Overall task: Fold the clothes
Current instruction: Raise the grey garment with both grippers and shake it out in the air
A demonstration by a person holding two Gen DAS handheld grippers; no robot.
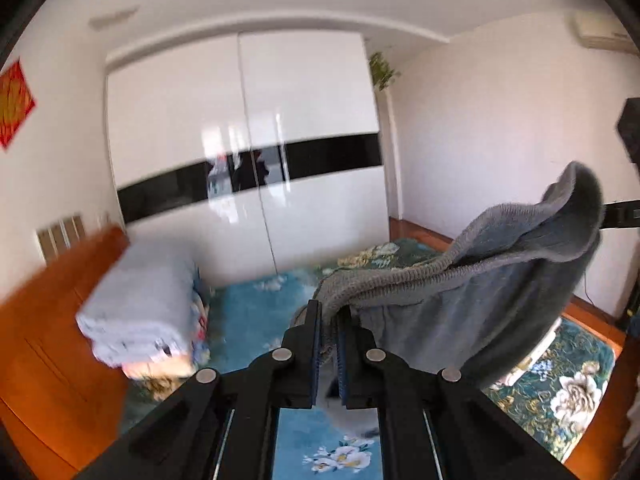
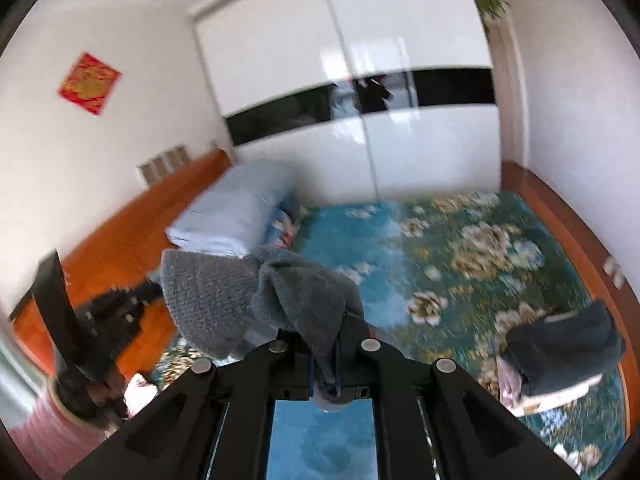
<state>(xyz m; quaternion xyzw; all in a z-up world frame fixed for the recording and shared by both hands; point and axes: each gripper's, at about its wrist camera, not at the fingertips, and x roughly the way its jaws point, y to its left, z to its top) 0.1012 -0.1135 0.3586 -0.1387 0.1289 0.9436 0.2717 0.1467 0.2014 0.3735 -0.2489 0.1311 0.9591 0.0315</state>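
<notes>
A grey knitted garment (image 1: 500, 280) hangs in the air between my two grippers, above the blue floral bedspread (image 1: 256, 308). My left gripper (image 1: 330, 320) is shut on its ribbed hem. The cloth rises to the right, where the other gripper's black body (image 1: 622, 214) shows at the frame edge. In the right wrist view my right gripper (image 2: 324, 354) is shut on another part of the same garment (image 2: 224, 300), which bunches over the fingers and stretches left toward the left gripper (image 2: 108, 308).
A pale blue folded quilt (image 2: 236, 212) lies by the orange wooden headboard (image 2: 132, 228). A stack of dark folded clothes (image 2: 560, 356) sits on the bed (image 2: 460, 248) at the right. A white wardrobe (image 1: 248, 152) stands beyond the bed.
</notes>
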